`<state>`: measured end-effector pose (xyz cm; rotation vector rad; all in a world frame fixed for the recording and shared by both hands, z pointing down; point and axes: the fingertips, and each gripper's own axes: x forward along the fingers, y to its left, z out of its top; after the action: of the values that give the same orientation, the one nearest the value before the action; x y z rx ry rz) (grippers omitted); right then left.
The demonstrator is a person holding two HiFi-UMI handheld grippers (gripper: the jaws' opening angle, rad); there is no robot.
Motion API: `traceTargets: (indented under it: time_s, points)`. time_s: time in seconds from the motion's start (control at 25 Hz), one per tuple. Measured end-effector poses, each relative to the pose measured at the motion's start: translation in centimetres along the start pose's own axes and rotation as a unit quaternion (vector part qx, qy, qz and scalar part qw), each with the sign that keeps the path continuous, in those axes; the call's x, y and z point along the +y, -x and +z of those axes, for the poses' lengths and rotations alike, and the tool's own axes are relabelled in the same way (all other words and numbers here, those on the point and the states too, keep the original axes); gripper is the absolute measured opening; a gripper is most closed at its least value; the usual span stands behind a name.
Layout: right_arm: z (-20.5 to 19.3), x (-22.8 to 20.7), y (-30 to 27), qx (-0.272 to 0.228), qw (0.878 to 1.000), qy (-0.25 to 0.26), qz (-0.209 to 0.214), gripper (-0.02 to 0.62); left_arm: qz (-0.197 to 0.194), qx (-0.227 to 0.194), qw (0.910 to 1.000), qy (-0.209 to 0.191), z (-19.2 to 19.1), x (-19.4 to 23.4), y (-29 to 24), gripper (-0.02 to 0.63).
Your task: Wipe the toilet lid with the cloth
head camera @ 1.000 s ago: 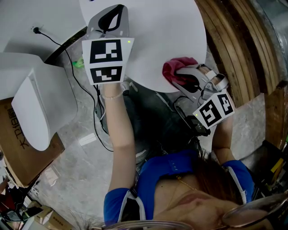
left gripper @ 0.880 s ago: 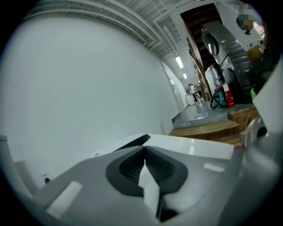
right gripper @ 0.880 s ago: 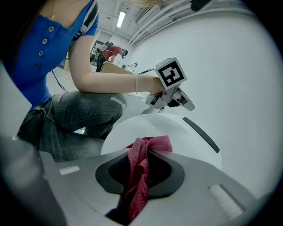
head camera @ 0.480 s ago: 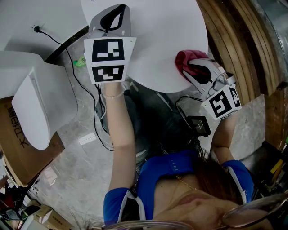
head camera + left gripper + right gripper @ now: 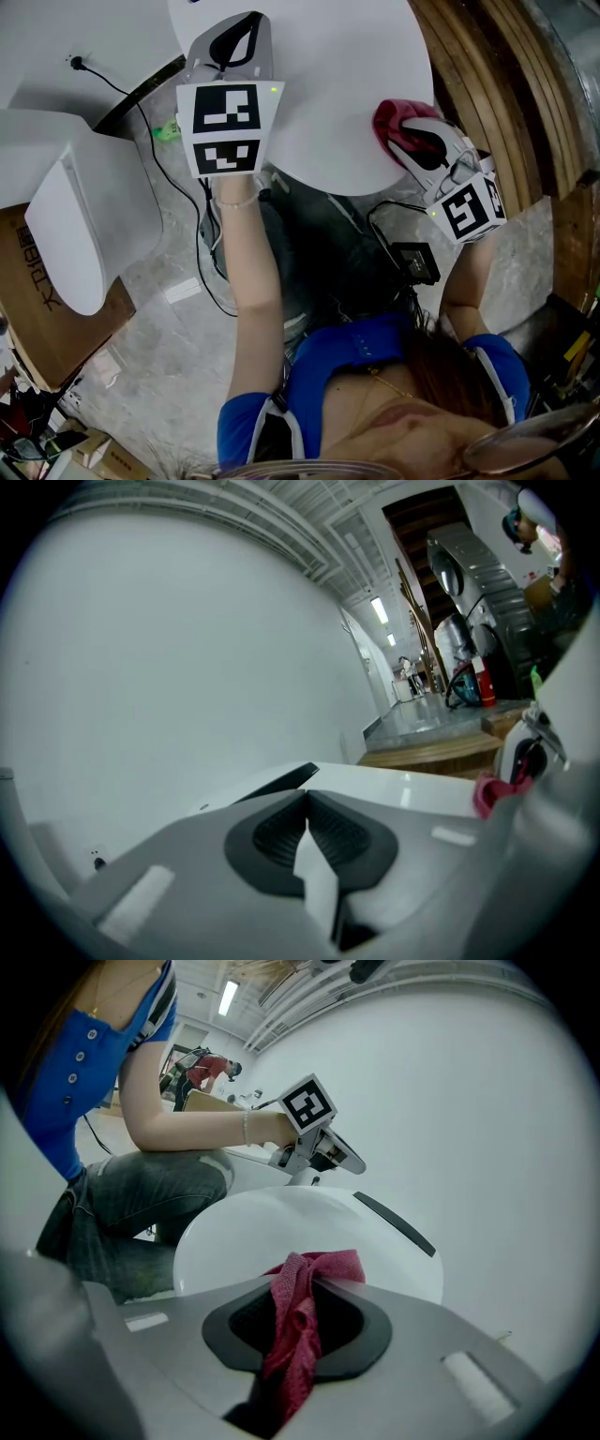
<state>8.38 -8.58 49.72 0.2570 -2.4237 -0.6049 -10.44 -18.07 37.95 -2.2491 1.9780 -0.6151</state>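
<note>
Head view: red cloth point(image 5: 392, 120) bunched at right edge of toilet lid point(image 5: 328, 84), pinched between right gripper point(image 5: 405, 139) jaws. Left gripper point(image 5: 232, 28) near lid's left edge, jaws pressed together, nothing between. Likely mid-wipe: press cloth flat on lid, use even overlapping strokes, follow rim curve, hold jaw tips off surface.

Your cloth point(image 5: 390, 120) is a crumpled pinkish-red rag, bunched up and resting on the toilet lid point(image 5: 328, 84) at its right edge. That lid is glossy white, rounded and lowered, with a dark strip along its back.
</note>
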Motion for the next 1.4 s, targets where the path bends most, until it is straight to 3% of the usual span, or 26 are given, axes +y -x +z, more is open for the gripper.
traceTargets:
  time_s: [0.36,0.68,0.88,1.08,1.16,1.24,1.32,1.4]
  points:
    - [1.0,-2.6,-2.6,0.033,0.998,-0.014,-0.061,0.060,-0.019,0.001,0.9998,0.004,-0.3,-0.6,-1.3,0.003]
    - [2.5,-5.8,-6.4,0.090,0.993,-0.053,-0.061,0.057,-0.034,0.021,0.9990,-0.017,-2.0,0.4,-2.9,0.003]
    - [3.1,-7.1,-8.6,0.143,0.985,-0.094,-0.021,0.052,-0.040,0.033,0.9982,-0.029,-3.6,2.5,-4.9,0.003]
    - [3.1,-8.4,-10.1,0.201,0.966,-0.160,0.026,0.054,-0.054,0.033,0.9957,0.068,-4.0,5.1,-5.5,0.003]
    - [3.7,-9.6,-11.5,0.189,0.969,-0.156,0.003,0.055,-0.058,0.051,0.9939,0.079,-4.1,5.6,-5.1,0.003]
    - [5.0,-11.1,-13.4,0.161,0.975,-0.143,-0.046,0.056,-0.049,0.088,0.9905,0.094,-4.0,6.2,-3.8,0.003]
    - [6.6,-12.4,-15.3,0.142,0.978,-0.119,-0.091,0.060,-0.052,0.128,0.9819,0.129,-2.8,6.1,-0.8,0.003]
    - [8.3,-12.9,-15.9,0.150,0.980,-0.096,-0.088,0.058,-0.081,0.152,0.9715,0.162,0.2,5.0,3.3,0.003]
